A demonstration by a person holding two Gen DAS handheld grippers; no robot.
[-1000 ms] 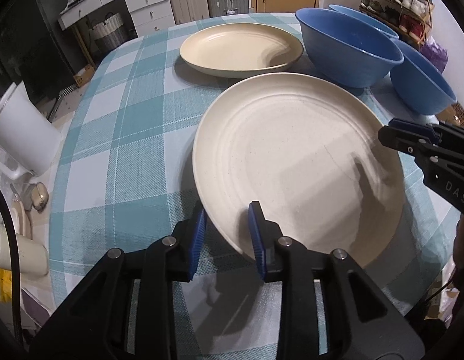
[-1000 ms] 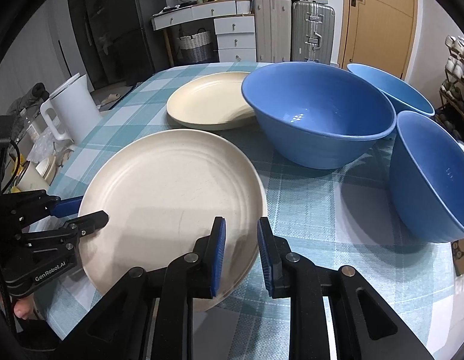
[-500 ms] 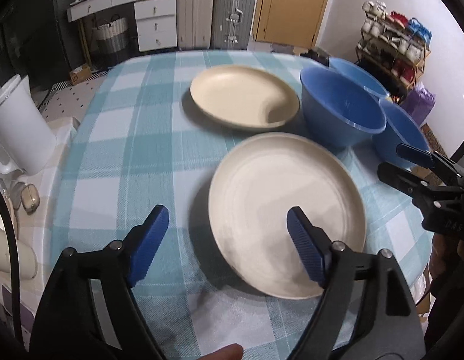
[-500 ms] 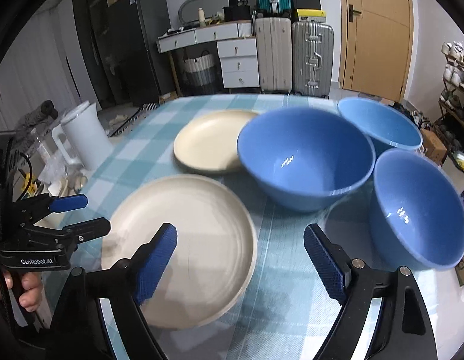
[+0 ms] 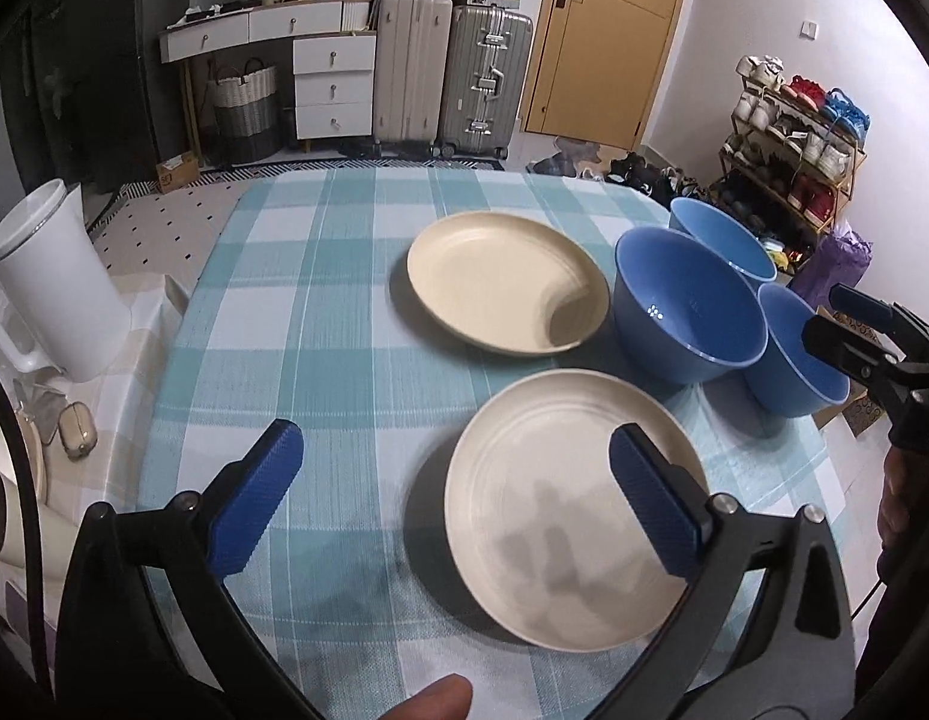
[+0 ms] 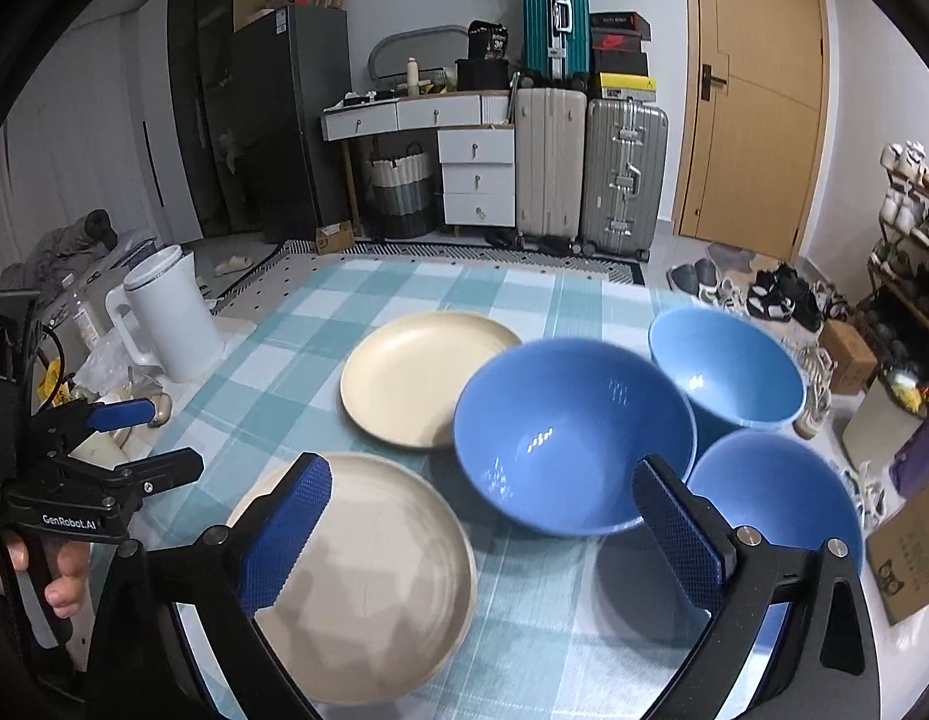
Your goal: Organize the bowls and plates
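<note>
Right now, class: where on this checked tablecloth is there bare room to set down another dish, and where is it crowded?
Free: the tablecloth between the white kettle and the two cream plates, far plate and near plate; also the far strip beyond the far plate. Crowded: the side where three blue bowls cluster against the plates.

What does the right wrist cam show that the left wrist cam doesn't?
Right wrist only: the left gripper side-on with its printed label and the hand holding it, and the teal suitcase whole.

Left wrist only: the right gripper side-on and a small beige case beside the table.

Both: two cream plates, three blue bowls, the checked tablecloth, the white kettle. Both grippers are open with nothing between the jaws.
</note>
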